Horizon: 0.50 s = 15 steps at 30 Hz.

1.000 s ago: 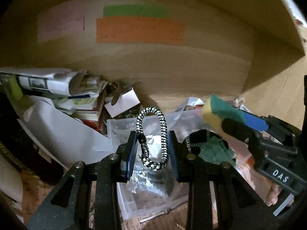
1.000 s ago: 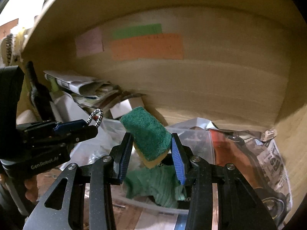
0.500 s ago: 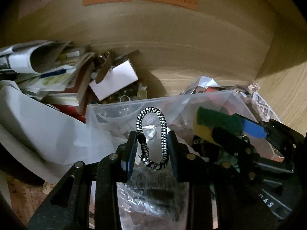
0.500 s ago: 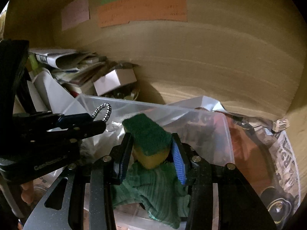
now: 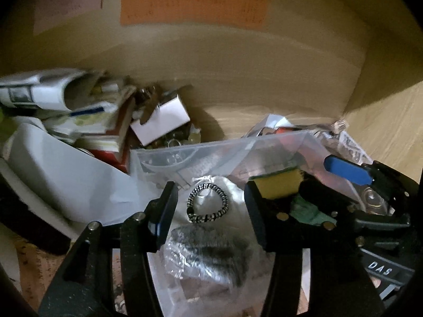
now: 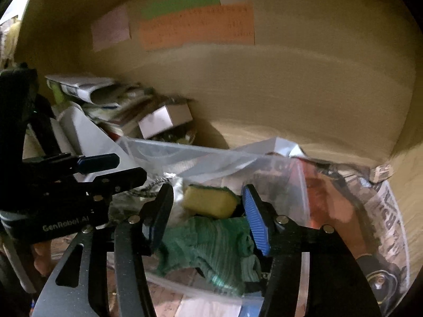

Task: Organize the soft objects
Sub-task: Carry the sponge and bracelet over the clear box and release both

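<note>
A black-and-white cord loop (image 5: pixel 207 203) lies loose on a white pouch inside the clear plastic bin (image 5: pixel 238 145). My left gripper (image 5: pixel 208 211) hovers over it, its jaws opening and touching nothing. In the right wrist view the yellow-and-green sponge (image 6: pixel 208 200) rests in the bin (image 6: pixel 185 150) on a crumpled green cloth (image 6: pixel 211 243). My right gripper (image 6: pixel 207 214) straddles the sponge, its jaws opening, pads clear of it. Each gripper shows in the other's view: the left gripper (image 6: pixel 129 169) at the left, the right gripper (image 5: pixel 314 175) at the right beside the sponge (image 5: pixel 277 185).
A bagged grey scouring pad (image 5: pixel 208 251) lies in the bin's near end. Stacked papers and books (image 5: pixel 79 116) and a small white box (image 5: pixel 161 121) crowd the back left. Newspaper-wrapped items (image 6: pixel 383 224) sit right. The wooden back wall (image 5: pixel 238 60) carries coloured paper notes.
Both grippers sank slightly toward the bin and their jaws spread. The cord loop left the left jaws and lies on the pouch; the sponge left the right jaws and rests on the cloth.
</note>
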{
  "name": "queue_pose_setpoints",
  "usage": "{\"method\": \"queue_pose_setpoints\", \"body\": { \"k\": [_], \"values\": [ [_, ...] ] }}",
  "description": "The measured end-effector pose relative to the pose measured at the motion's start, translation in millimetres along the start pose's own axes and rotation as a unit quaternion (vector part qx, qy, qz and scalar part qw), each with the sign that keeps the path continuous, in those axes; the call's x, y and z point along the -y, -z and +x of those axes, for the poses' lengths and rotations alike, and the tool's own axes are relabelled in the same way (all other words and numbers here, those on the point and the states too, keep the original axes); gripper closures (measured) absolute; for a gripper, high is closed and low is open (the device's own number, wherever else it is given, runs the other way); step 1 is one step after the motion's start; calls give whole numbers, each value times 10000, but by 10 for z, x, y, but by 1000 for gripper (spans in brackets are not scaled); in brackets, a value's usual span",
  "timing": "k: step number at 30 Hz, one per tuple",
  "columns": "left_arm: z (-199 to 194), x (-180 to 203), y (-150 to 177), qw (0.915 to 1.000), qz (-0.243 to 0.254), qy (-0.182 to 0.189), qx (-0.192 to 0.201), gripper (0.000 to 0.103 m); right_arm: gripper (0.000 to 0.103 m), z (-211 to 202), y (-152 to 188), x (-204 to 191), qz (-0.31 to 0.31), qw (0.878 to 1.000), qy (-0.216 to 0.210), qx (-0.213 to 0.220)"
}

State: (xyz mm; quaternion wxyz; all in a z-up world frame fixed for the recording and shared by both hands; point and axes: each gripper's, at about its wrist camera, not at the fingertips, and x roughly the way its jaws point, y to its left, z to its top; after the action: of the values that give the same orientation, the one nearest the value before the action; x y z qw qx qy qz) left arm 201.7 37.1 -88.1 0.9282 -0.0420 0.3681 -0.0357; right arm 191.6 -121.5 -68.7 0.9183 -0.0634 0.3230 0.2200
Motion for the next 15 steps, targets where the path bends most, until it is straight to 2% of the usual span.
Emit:
{"method": "queue_pose_setpoints", "body": {
  "k": [8, 10, 15],
  "values": [
    [-674, 38, 105, 9973, 220, 22, 698, 38, 44, -565, 30, -125, -191, 9983, -101, 537],
    [-809, 44, 183, 9963, 304, 10, 805, 33, 43, -682, 68, -148, -226, 9977, -149, 619],
    [-1030, 70, 443, 9951, 502, -81, 851, 29, 39, -915, 243, -221, -329, 9967, -272, 697]
  ]
}}
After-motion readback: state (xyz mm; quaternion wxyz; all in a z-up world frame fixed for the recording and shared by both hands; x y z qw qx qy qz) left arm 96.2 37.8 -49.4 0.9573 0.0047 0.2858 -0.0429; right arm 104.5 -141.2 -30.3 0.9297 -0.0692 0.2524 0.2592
